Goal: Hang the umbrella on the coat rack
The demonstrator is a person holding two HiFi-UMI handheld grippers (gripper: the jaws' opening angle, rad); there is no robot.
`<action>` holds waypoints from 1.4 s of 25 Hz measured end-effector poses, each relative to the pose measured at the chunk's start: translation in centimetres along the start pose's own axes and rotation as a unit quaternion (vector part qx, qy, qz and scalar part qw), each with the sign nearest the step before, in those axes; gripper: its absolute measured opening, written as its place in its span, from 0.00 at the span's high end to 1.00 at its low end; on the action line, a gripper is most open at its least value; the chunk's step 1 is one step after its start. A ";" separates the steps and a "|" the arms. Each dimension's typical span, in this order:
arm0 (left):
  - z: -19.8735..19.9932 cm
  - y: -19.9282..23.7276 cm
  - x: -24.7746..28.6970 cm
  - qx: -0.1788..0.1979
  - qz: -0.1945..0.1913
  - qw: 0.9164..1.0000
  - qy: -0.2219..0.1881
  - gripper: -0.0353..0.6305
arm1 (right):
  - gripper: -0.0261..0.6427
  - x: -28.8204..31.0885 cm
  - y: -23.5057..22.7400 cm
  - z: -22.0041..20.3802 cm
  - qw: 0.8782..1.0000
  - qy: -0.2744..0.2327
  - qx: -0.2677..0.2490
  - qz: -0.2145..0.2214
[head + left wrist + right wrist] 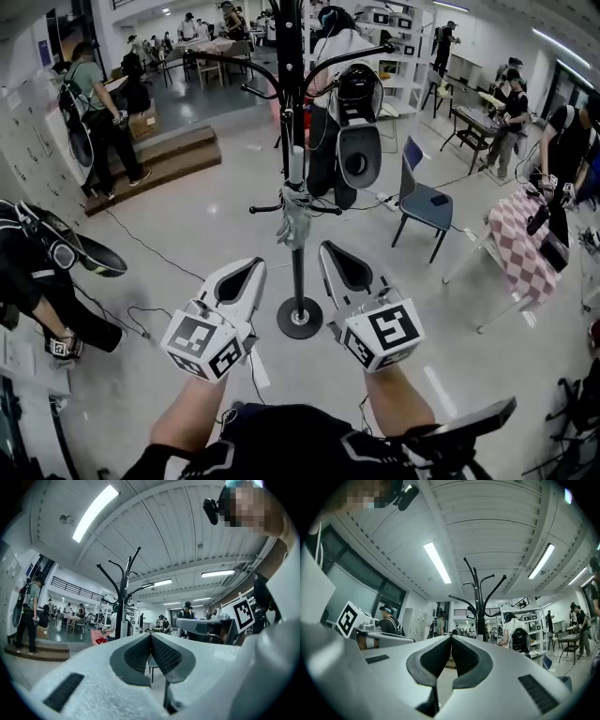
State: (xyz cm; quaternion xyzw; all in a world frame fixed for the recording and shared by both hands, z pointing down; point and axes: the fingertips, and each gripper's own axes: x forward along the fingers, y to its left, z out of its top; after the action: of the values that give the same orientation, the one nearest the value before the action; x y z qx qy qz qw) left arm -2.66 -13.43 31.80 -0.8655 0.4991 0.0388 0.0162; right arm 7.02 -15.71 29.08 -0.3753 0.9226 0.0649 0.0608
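Observation:
The black coat rack (290, 75) stands straight ahead, its round base (300, 318) on the floor. A folded grey umbrella (296, 217) with a pale handle hangs against the pole at the low side hooks. My left gripper (251, 267) and right gripper (333, 251) are held side by side below it, short of the pole, touching nothing. Both are shut with nothing between the jaws. In the left gripper view the shut left gripper (151, 635) points up past the rack (123, 602). The right gripper view has the shut right gripper (451, 637) before the rack (479, 597).
A blue chair (425, 201) and a table with a checked cloth (523, 251) stand to the right. Wooden steps (159, 155) lie at the back left. A person (37, 272) crouches at the left, several people stand around, and a cable (141, 246) crosses the floor.

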 end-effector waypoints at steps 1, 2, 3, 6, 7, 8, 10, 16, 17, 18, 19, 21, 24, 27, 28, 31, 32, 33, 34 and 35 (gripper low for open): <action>-0.2 0.5 -0.4 -0.002 0.001 1.000 0.001 0.93 | 0.95 0.3 0.2 -0.2 1.000 0.002 0.000 -0.002; -0.3 1.0 -0.7 -0.005 0.001 1.000 0.001 0.93 | 0.95 0.5 0.4 -0.4 1.000 0.004 0.000 -0.003; -0.4 1.5 -1.1 -0.006 0.001 1.000 0.002 0.93 | 0.95 0.8 0.7 -0.5 1.000 0.006 0.001 -0.005; -0.7 3.0 -2.7 -0.012 0.001 1.000 0.007 0.93 | 0.95 1.7 2.0 -0.7 1.000 0.010 0.003 -0.011; -0.8 3.4 -3.3 -0.013 0.000 1.000 0.009 0.93 | 0.95 1.9 2.5 -0.7 1.000 0.011 0.003 -0.014; -0.9 3.8 -3.9 -0.014 -0.001 1.000 0.011 0.93 | 0.95 2.1 3.0 -0.7 1.000 0.011 0.003 -0.017; -0.9 4.5 -4.9 -0.014 -0.004 1.000 0.012 0.93 | 0.95 2.5 3.9 -0.6 1.000 0.012 0.003 -0.024; -1.6 6.0 -7.0 -0.018 -0.013 1.000 0.018 0.93 | 0.95 2.7 6.4 -1.8 0.999 0.026 0.007 -0.040; -1.7 6.3 -7.4 -0.019 -0.015 1.000 0.019 0.93 | 0.95 2.8 6.8 -1.9 0.999 0.028 0.007 -0.042; -1.7 6.6 -7.8 -0.022 -0.016 0.999 0.020 0.93 | 0.95 2.9 7.3 -2.0 0.998 0.031 0.008 -0.045; -1.8 6.9 -8.2 -0.026 -0.018 0.999 0.022 0.93 | 0.95 3.1 7.7 -2.0 0.998 0.033 0.010 -0.047; -2.0 7.2 -8.9 -0.033 -0.024 0.999 0.026 0.93 | 0.95 3.3 8.3 -2.1 0.998 0.036 0.014 -0.054; -2.4 7.5 -9.7 -0.038 -0.030 0.998 0.029 0.93 | 0.95 3.6 9.0 -2.2 0.997 0.039 0.015 -0.059; -2.9 8.0 -10.1 -0.046 -0.030 0.998 0.030 0.93 | 0.95 3.9 9.5 -2.6 0.997 0.042 0.014 -0.061; -2.9 8.2 -10.2 -0.047 -0.030 0.998 0.030 0.93 | 0.95 4.0 9.7 -2.6 0.997 0.044 0.014 -0.063; -2.4 9.0 -10.7 -0.045 -0.026 0.998 0.026 0.93 | 0.95 4.2 10.1 -2.7 0.996 0.050 0.011 -0.069; -2.3 9.3 -10.9 -0.046 -0.024 0.998 0.026 0.93 | 0.95 4.3 10.2 -2.6 0.996 0.052 0.010 -0.070; -2.2 9.4 -11.0 -0.048 -0.024 0.998 0.026 0.93 | 0.95 4.4 10.3 -2.6 0.996 0.054 0.009 -0.071; -2.2 9.5 -11.1 -0.049 -0.024 0.998 0.026 0.93 | 0.95 4.5 10.4 -2.6 0.996 0.055 0.008 -0.071; -2.3 9.6 -11.1 -0.051 -0.025 0.998 0.027 0.93 | 0.95 4.5 10.5 -2.6 0.996 0.055 0.007 -0.072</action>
State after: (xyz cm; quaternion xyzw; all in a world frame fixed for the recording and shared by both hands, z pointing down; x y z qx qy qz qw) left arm -16.36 -8.85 35.14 -0.8780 0.4752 0.0407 -0.0401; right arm -3.70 -11.80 31.73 -0.4429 0.8958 0.0331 0.0169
